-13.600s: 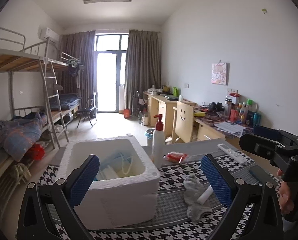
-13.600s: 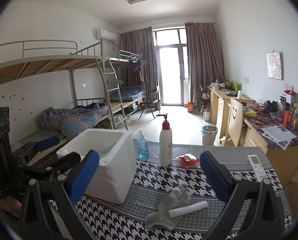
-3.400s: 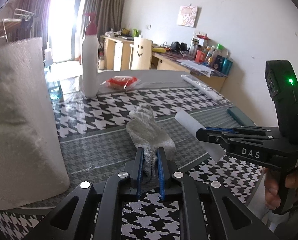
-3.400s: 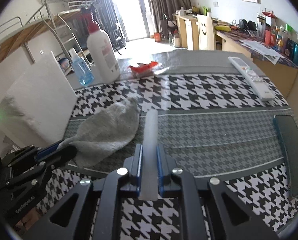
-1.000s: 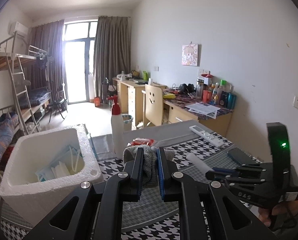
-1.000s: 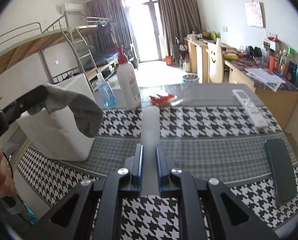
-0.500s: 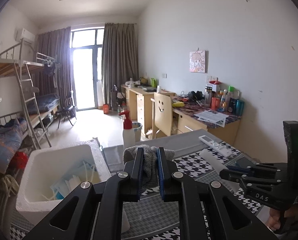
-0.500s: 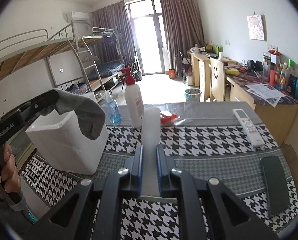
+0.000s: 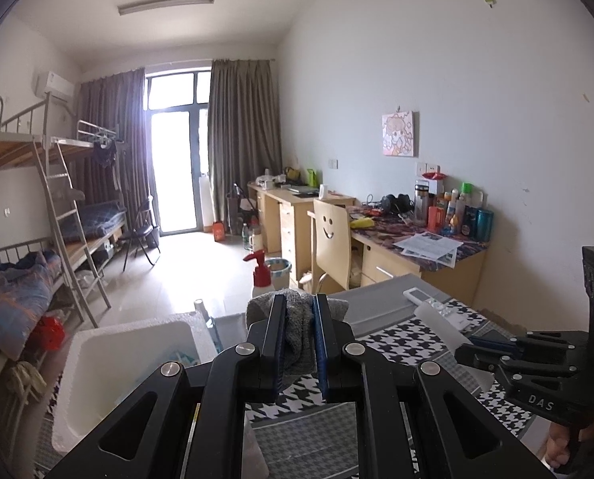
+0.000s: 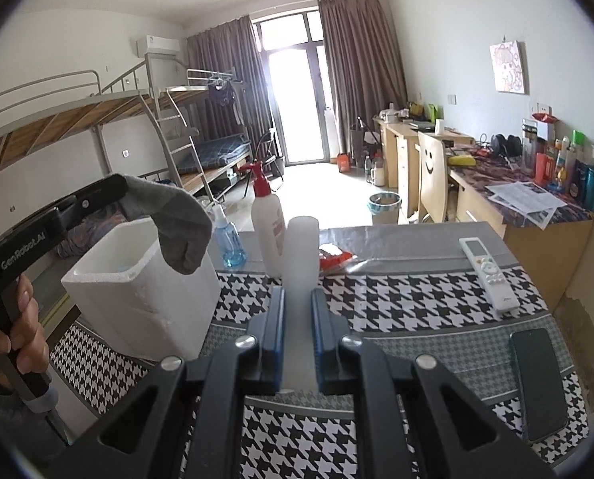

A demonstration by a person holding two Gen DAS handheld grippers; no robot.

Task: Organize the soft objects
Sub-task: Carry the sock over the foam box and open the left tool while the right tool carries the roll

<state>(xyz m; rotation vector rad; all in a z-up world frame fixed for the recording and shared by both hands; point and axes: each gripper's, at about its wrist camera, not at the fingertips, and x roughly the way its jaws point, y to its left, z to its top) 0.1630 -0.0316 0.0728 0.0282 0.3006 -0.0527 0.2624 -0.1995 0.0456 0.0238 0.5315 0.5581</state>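
My left gripper [image 9: 299, 311] is shut on a grey knitted cloth [image 9: 297, 331], held up in the air. In the right wrist view the left gripper [image 10: 115, 189] hangs the grey cloth [image 10: 177, 215] just above the right rim of the open white foam box [image 10: 149, 303]. My right gripper [image 10: 299, 299] is shut on a white foam roll [image 10: 301, 247] that sticks out forward, above the houndstooth tablecloth. The left wrist view shows the right gripper [image 9: 492, 349] and the roll [image 9: 436, 319] to the right of the foam box [image 9: 77, 379].
Behind the box stand a white pump bottle [image 10: 267, 231] with a red top and a blue bottle [image 10: 227, 245]. A red packet [image 10: 333, 257], a white remote [image 10: 486, 271] and a dark phone [image 10: 538, 379] lie on the table. A hand [image 10: 13, 339] grips the left handle.
Both grippers have risen with their loads still held. The table and foam box sit lower in both views.
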